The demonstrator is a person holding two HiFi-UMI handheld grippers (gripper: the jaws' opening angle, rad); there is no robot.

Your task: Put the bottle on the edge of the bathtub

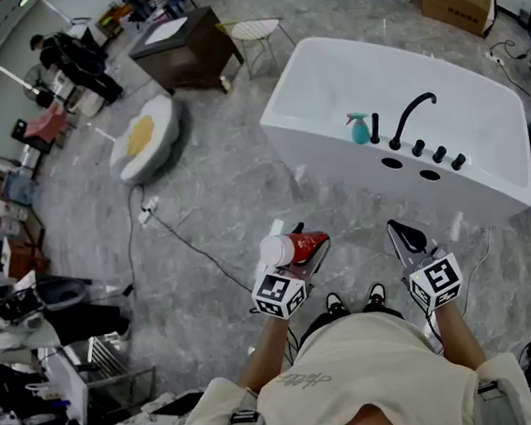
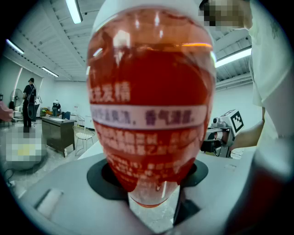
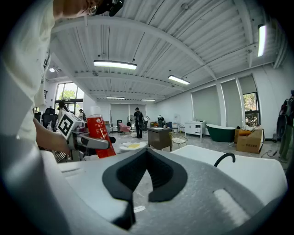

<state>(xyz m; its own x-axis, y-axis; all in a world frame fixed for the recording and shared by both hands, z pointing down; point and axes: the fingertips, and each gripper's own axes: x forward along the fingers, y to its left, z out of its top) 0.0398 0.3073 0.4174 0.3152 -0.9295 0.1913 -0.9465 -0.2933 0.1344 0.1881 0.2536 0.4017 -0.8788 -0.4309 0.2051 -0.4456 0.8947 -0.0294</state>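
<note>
So: carry phase, placement not yet started. A grey marbled floor [image 1: 213, 165] separates the person from the white rectangular freestanding bathtub [image 1: 345, 165], which sits ahead and to the right in the head view. Both grippers are held out in front of the torso, short of the tub's near wall.

The left gripper [image 1: 309, 249] is clamped on the red translucent plastic bottle with the white cap [image 1: 296, 247]. Its own view shows the jaws spread round the bottle's narrow end, with the red body filling the frame. The right gripper [image 1: 406, 236] has its jaws together with nothing between them, idle beside the left.

A black curved faucet [image 1: 412, 111], a row of black knobs [image 1: 439, 154] and a small teal dispenser bottle [image 1: 360, 129] occupy the near rim.

Next move, as a judgement: step in and bring the left gripper over the rim. Then pick the bare stretch left of the teal bottle, set the base down flat and open the jaws. The rim looks narrow, so a tilted set-down could tip the bottle into the tub or onto the floor.

Hard to read:
- Pad contact is covered by the bottle itself.
- The label print is blurred.
- The bottle's tilt reads differently between views, so how upright it is cannot be told.
- Two dark ovals below the faucet are unidentifiable.
</note>
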